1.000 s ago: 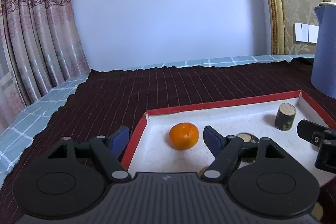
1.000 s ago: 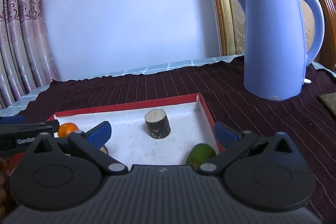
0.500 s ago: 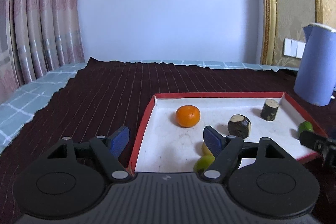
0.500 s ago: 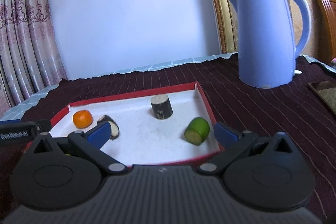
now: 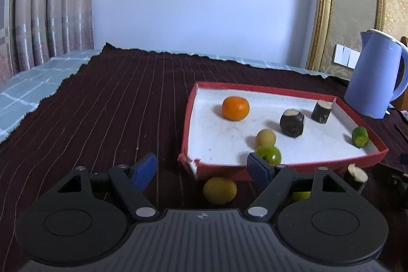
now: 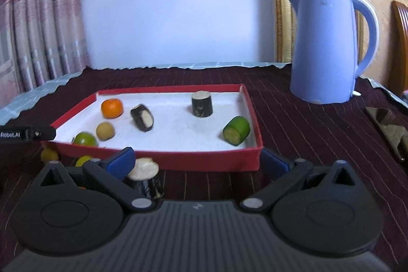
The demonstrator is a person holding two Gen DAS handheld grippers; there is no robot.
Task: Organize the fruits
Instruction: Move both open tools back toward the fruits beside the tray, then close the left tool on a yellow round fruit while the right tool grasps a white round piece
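A red tray [image 5: 331,163] with a white floor holds an orange [image 5: 235,108], two dark cane pieces [image 5: 292,123], a yellowish ball [image 5: 265,138], a green round fruit [image 5: 269,154] and a green cut piece [image 5: 359,137]. On the cloth in front of the tray lie a yellow fruit [image 5: 219,190] and a cane stub [image 5: 355,176]. My left gripper [image 5: 201,168] hangs open before the tray's near left corner, holding nothing. My right gripper [image 6: 196,163] is open before the tray [image 6: 204,159], the cane stub [image 6: 144,177] just by its left finger.
A blue kettle [image 6: 326,47] stands right of the tray on the dark striped cloth [image 5: 102,119]. Curtains hang at the left and a gold frame and wall at the back. A brownish flat object [image 6: 387,129] lies at the far right.
Both grippers have drawn back from over the tray toward me. The whole tray and the loose fruit before it have come into view. Both stay open.
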